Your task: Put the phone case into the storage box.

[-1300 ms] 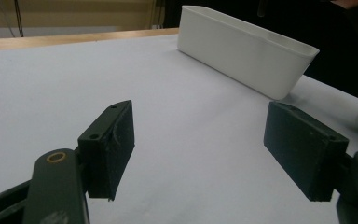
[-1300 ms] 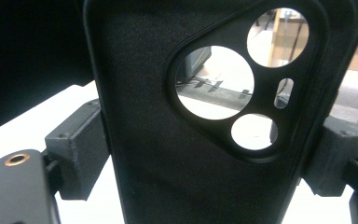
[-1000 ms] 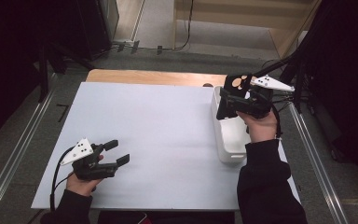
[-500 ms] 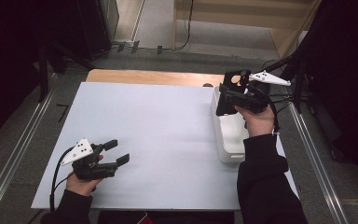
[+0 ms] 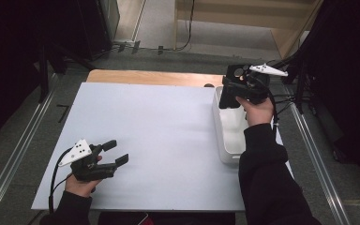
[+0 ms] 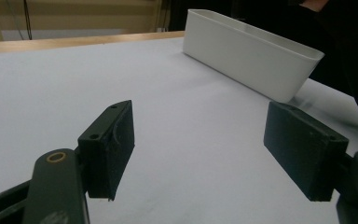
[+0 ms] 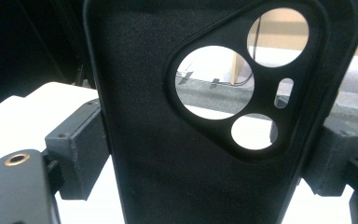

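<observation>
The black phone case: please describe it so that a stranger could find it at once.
Find the white table sheet, then the long white plastic bin at its right edge. Above the bin's far end, the right claw clamps a flat black phone case, the one thing with round camera cut-outs.

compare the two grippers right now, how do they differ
The left gripper has its jaws apart with nothing between them; the right gripper is clamped on a black phone case. The left gripper lies low on the white table near the front edge; the right gripper is held up above the far end of the white bin. Both are black, hand-held, and carry a grey three-cornered plate.
</observation>
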{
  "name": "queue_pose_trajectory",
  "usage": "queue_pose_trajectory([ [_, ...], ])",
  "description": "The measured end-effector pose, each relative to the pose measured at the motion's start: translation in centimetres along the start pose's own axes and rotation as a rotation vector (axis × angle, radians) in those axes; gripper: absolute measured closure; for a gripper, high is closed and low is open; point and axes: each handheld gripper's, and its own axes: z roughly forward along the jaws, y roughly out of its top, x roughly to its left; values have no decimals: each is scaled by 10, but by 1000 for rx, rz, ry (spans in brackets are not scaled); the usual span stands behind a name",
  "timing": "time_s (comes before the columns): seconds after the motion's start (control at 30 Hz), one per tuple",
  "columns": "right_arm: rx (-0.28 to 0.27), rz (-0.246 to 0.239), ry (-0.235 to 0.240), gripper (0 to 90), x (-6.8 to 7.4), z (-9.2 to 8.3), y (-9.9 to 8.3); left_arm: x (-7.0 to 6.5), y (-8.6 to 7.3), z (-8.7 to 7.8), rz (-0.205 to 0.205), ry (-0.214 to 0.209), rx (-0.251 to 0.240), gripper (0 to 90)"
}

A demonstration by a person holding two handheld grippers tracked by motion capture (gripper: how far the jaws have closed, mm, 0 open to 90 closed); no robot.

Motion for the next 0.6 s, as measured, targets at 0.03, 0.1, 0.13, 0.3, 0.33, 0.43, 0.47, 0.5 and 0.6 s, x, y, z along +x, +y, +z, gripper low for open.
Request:
queue_pose_trajectory([
  [0.03, 1, 8, -1, 135, -1, 2, 1, 0, 0, 0, 0, 0, 0, 243],
  [0.1, 0, 18, -4, 135, -4, 5, 3, 0, 0, 0, -1, -1, -2, 243],
  [0.13, -3, 15, -8, 135, -6, 7, 4, 0, 0, 0, -1, -1, -3, 243],
  [0.3, 6, 30, -28, 135, -13, 16, 11, 0, 0, 1, -1, -1, -4, 243],
  [0.33, 6, 38, -29, 135, -14, 18, 11, 0, 1, 1, 0, -1, -4, 243],
  [0.43, 8, 50, -34, 135, -18, 24, 13, 0, 0, 1, 1, -4, -6, 243],
  [0.47, 5, 54, -39, 135, -19, 25, 13, 0, 1, 1, 4, -5, -5, 243],
  [0.5, 0, 55, -44, 135, -19, 26, 14, 0, 1, 2, 3, -6, -5, 243],
  [0.6, 2, 58, -50, 135, -20, 31, 16, 0, 0, 2, -1, -8, -3, 243],
])
